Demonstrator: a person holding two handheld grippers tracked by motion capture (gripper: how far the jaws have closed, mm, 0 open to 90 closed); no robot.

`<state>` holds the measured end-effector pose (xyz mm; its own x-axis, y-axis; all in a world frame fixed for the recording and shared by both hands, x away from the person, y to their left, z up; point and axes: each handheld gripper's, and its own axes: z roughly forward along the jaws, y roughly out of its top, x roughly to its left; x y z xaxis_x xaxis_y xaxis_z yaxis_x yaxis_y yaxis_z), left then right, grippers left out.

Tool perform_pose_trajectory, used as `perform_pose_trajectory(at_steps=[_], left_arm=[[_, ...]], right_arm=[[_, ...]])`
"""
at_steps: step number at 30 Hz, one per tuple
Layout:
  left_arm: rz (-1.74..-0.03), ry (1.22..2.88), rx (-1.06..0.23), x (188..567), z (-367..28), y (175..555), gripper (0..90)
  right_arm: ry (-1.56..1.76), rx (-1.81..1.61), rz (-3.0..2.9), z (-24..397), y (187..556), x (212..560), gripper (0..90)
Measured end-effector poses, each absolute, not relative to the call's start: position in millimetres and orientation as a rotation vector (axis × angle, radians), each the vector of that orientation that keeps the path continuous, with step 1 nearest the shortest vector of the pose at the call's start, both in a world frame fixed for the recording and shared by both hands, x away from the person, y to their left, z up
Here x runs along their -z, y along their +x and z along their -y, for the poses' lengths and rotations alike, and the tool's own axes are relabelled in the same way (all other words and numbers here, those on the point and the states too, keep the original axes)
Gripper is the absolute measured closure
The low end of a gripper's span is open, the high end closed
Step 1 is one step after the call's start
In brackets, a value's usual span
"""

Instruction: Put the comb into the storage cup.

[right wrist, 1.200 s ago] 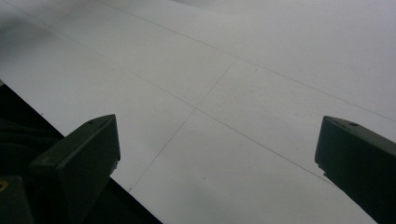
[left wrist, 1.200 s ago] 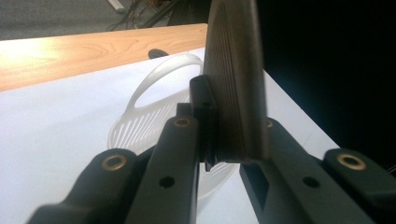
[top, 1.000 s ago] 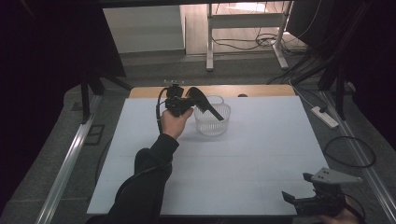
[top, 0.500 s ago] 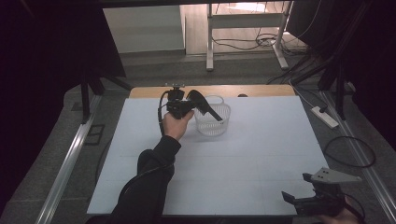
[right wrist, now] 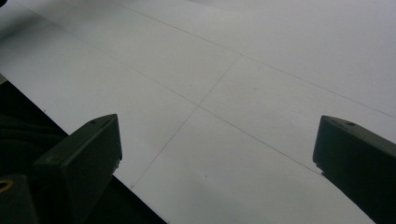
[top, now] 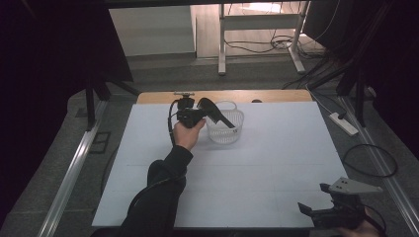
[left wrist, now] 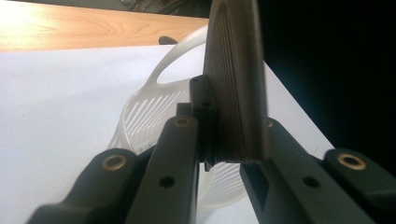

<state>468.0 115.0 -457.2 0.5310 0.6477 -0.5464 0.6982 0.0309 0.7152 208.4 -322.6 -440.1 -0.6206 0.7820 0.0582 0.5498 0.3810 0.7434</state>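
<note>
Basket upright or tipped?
Upright: white basket sits flat on the table, opening up, its rim pinched in the shut left claw.

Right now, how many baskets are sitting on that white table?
1. A single white slotted basket stands near the table's far edge, left of centre, right beside the left gripper. The left gripper view shows it behind that gripper's closed jaws. Nothing suggests another is hidden.
</note>
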Motion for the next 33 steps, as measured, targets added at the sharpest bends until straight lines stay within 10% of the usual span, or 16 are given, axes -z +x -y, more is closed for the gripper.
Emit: perform_pose_trajectory(at_steps=[33], left_arm=[[-1.229, 1.663, -0.024, 469, -119, 467, 78.8]], right_arm=[[1.185, -1.079, -2.34, 323, 209, 440, 2.7]])
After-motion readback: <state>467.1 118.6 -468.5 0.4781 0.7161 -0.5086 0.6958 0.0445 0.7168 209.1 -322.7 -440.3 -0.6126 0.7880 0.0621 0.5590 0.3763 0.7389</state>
